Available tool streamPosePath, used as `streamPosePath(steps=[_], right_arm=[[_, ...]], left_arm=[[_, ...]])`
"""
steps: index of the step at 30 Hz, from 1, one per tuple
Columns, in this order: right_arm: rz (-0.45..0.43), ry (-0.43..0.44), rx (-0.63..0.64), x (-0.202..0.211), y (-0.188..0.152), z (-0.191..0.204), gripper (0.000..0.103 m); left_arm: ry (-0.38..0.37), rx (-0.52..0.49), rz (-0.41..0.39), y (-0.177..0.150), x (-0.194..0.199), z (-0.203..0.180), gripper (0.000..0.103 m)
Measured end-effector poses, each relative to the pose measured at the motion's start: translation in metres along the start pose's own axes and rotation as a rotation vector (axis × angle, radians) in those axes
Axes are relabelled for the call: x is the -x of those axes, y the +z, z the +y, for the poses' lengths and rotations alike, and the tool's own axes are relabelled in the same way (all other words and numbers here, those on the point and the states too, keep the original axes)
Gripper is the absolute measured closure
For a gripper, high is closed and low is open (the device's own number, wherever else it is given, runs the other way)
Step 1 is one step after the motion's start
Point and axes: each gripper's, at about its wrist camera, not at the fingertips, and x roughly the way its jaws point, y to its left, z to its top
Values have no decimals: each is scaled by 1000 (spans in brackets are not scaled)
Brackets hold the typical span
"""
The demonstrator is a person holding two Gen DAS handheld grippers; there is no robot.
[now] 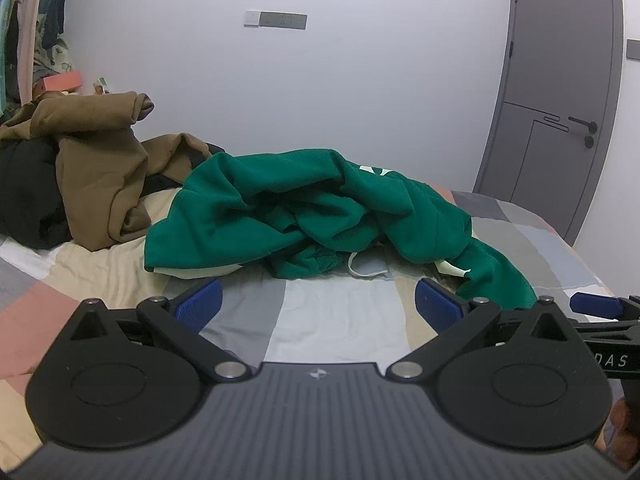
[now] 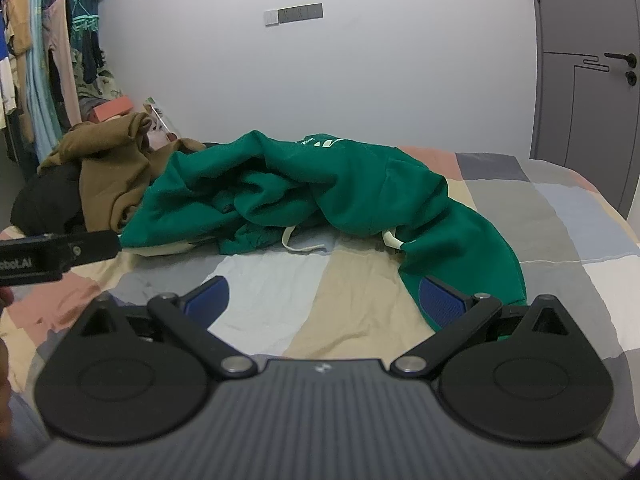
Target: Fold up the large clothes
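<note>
A crumpled green hoodie with cream drawstrings lies in a heap on the patchwork bed cover; it also shows in the right wrist view. My left gripper is open and empty, just short of the hoodie's near edge. My right gripper is open and empty; its right pad sits over the hoodie's trailing sleeve. The right gripper's blue tip shows at the right edge of the left wrist view.
A brown garment lies on dark clothes at the back left of the bed. Clothes hang on a rack at the left. A grey door stands at the right beyond the bed's edge.
</note>
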Motion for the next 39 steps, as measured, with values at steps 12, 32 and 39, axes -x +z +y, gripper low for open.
streamPosePath(steps=[12,32,39], right_arm=[[12,-4,0,-3,-1,1,0],[23,-14,-3,-6,-3,1,0],[24,-18,-5,-7,-4,1,0]], left_arm=[[-5,-2,3,0,0,-2,0],[-6,1,3,0,1,-3,0],[-6,1,4,0,2,-3,0]])
